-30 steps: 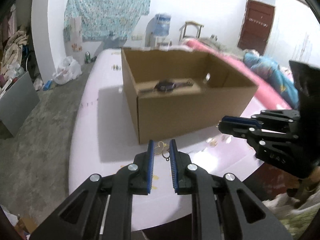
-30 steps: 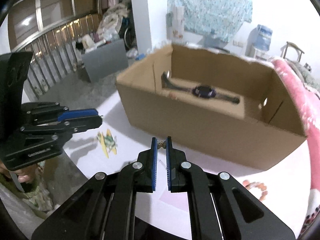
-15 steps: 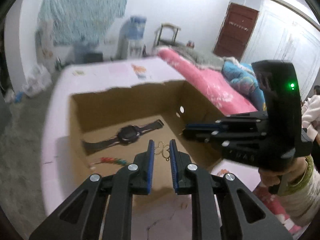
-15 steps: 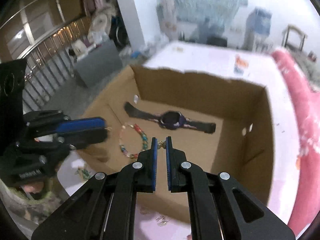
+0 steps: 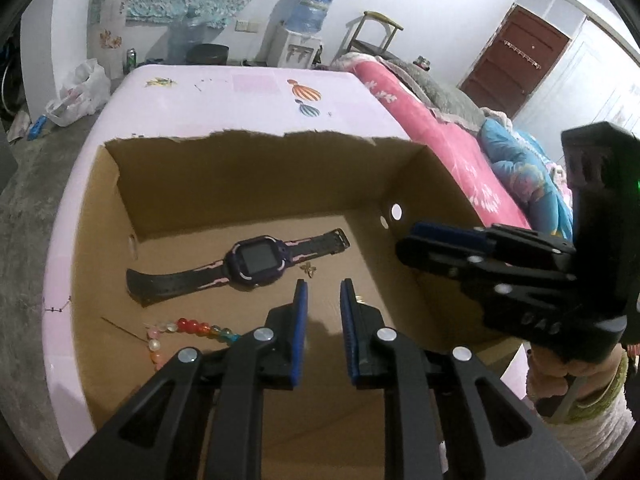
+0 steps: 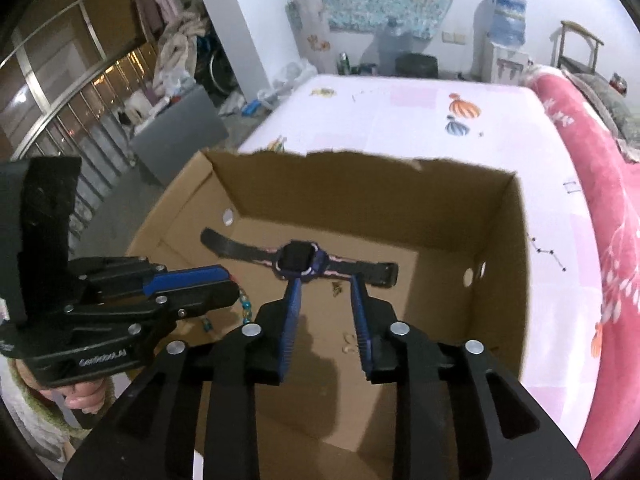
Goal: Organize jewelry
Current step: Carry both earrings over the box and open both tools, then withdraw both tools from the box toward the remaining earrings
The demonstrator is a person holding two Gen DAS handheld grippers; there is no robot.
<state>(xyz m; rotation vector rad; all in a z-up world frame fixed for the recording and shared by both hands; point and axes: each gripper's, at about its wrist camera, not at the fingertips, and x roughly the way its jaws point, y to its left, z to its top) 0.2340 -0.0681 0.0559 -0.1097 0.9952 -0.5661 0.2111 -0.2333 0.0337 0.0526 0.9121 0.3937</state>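
Note:
An open cardboard box (image 5: 248, 138) (image 6: 360, 158) stands on a pale pink table (image 5: 240, 92). On its floor lie a dark watch (image 5: 256, 262) (image 6: 298, 260) and a coloured bead bracelet (image 5: 188, 326) (image 6: 245, 306). A small gold piece (image 5: 309, 268) (image 6: 337, 288) rests beside the watch. Another gold bit (image 5: 360, 300) (image 6: 348, 344) lies nearer. My right gripper (image 6: 326, 282) (image 5: 404, 236) hangs over the box with its jaws opening and nothing between them. My left gripper (image 5: 323, 292) (image 6: 228, 280) is also over the box, jaws narrowly apart, nothing seen between them.
Pink and blue bedding (image 5: 440, 128) (image 6: 592, 128) runs along the table's right side. A person's hand (image 5: 576, 368) (image 6: 80, 400) holds each gripper's handle. Box walls rise on all sides of both grippers. A water dispenser (image 5: 308, 12) and a chair stand at the far wall.
Both grippers moved from in front of the box to above its inside. The gold pieces seen between their fingers are gone from both; the right jaws have spread.

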